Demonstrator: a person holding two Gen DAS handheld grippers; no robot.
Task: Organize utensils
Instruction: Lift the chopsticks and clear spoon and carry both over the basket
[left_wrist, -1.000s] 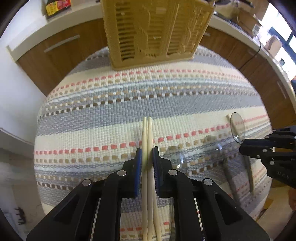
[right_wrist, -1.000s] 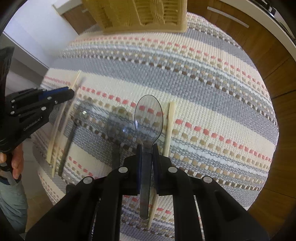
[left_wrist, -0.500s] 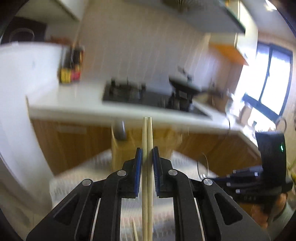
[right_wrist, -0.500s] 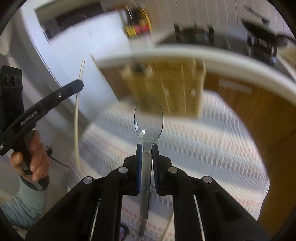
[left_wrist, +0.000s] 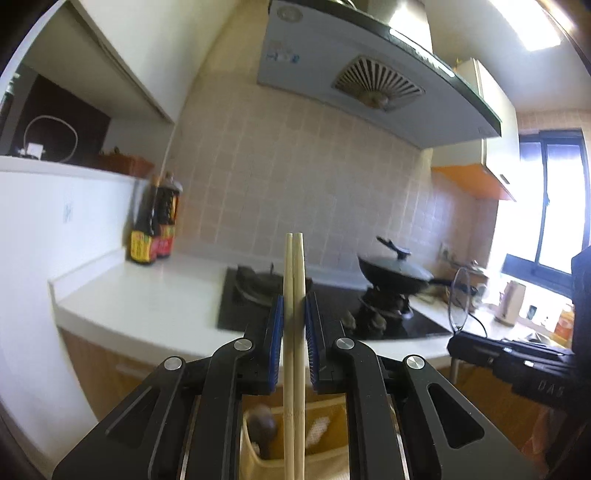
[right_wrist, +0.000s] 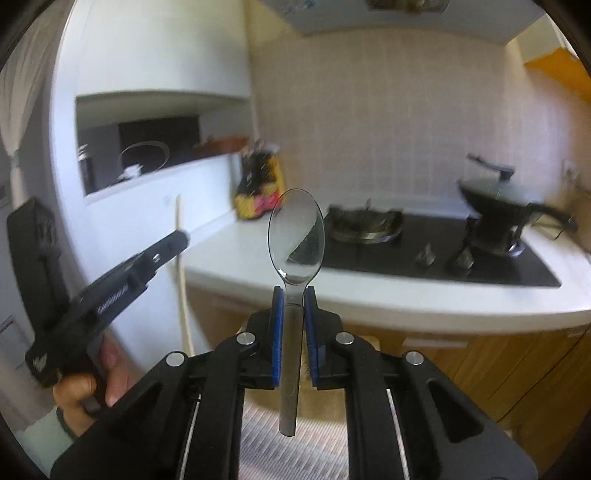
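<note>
our left claw (left_wrist: 294, 328) clamped on two chopsticks (left_wrist: 294, 280) at frame centre, our right claw (right_wrist: 294, 321) clamped on a clear spoon (right_wrist: 296, 242), stove (right_wrist: 424, 245) at right, wok (left_wrist: 397, 275) right of centre

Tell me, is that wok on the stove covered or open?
Covered: a grey lid with a dark handle sits on the black wok.

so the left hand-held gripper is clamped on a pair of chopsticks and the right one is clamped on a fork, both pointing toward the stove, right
Not quite: the right hand-held gripper is clamped on a clear spoon, not a fork; the right wrist view shows its rounded bowl. The rest holds: the left hand-held gripper is clamped on a pair of chopsticks, and both point toward the stove.
</note>
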